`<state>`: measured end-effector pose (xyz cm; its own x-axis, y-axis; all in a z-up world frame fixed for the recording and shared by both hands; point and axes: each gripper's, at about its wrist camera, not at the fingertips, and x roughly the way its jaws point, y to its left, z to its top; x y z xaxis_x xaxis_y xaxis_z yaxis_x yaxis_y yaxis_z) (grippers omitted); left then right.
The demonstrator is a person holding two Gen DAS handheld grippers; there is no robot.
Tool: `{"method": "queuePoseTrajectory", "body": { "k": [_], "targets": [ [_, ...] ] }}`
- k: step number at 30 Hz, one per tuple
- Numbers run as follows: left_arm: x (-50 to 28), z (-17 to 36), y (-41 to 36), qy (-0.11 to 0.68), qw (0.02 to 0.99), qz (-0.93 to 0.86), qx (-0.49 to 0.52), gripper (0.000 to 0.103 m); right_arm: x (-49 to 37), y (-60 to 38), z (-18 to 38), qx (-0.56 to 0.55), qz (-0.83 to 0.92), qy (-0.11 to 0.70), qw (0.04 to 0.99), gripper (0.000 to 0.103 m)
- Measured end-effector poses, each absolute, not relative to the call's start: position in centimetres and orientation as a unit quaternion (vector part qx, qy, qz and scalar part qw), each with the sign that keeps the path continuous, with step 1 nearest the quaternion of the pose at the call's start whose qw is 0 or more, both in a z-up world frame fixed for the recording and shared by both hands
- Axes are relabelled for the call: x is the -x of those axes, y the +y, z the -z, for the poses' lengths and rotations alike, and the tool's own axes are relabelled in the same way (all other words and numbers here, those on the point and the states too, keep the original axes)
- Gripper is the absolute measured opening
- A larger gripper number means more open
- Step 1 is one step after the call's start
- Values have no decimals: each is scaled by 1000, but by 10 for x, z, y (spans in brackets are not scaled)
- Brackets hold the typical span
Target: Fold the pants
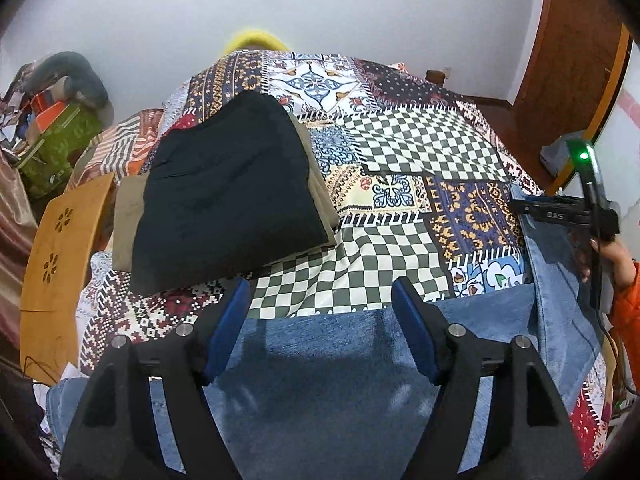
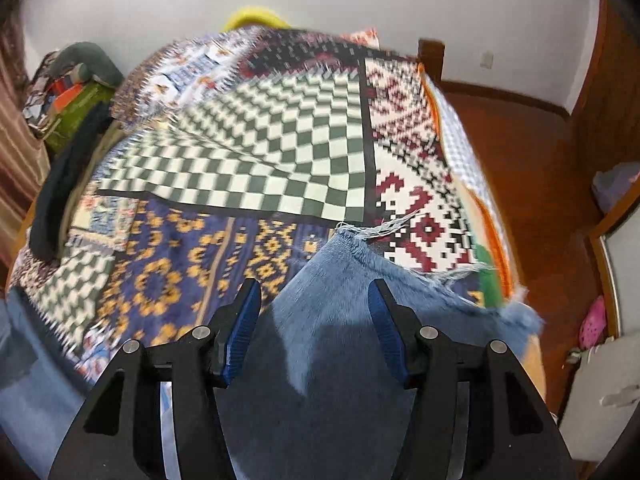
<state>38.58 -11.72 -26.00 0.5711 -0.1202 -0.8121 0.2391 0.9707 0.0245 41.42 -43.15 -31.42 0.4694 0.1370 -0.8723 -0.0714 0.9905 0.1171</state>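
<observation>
1. Right under your left gripper (image 1: 322, 312) there's blue denim, that's the jeans (image 1: 320, 380), spread flat along the near edge of the bed (image 1: 420, 140). The blue pads are spread wide, nothing between them, just hovering over the fabric.
2. Your right gripper (image 2: 314, 312) is the same deal: jaws well apart, empty, with a frayed jeans hem (image 2: 352, 236) poking out just past the fingertips. That view's pretty blurry, so I can't tell if the pads are touching the cloth.
3. From the left view, one jeans leg runs up the right side of the patchwork bedspread (image 1: 400, 240), toward your other hand's tool.
4. A folded black garment (image 1: 228, 196) sits on a folded tan one (image 1: 124, 224) at the left of the bed, well apart from the jeans.
5. A wooden board (image 1: 56, 260) with flower cutouts stands left of that pile.
</observation>
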Motion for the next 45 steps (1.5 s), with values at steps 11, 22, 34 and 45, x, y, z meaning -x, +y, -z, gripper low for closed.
{"method": "queuePoseTrajectory", "body": {
  "k": [11,22,34,45],
  "targets": [
    [-375,265,-128,467,875,114,-57,72,-422,-439,328,-24,-66,524,849,10],
    [-332,239,-151,452,879,129,-78,86,-358,-479,241,-66,-61,446,891,7],
    [-299,270,-161,503,851,128,-79,86,-249,-536,187,-79,-33,399,913,7],
    [-280,309,-154,541,831,111,-57,86,-181,-571,281,-142,1,477,867,12]
  ]
}}
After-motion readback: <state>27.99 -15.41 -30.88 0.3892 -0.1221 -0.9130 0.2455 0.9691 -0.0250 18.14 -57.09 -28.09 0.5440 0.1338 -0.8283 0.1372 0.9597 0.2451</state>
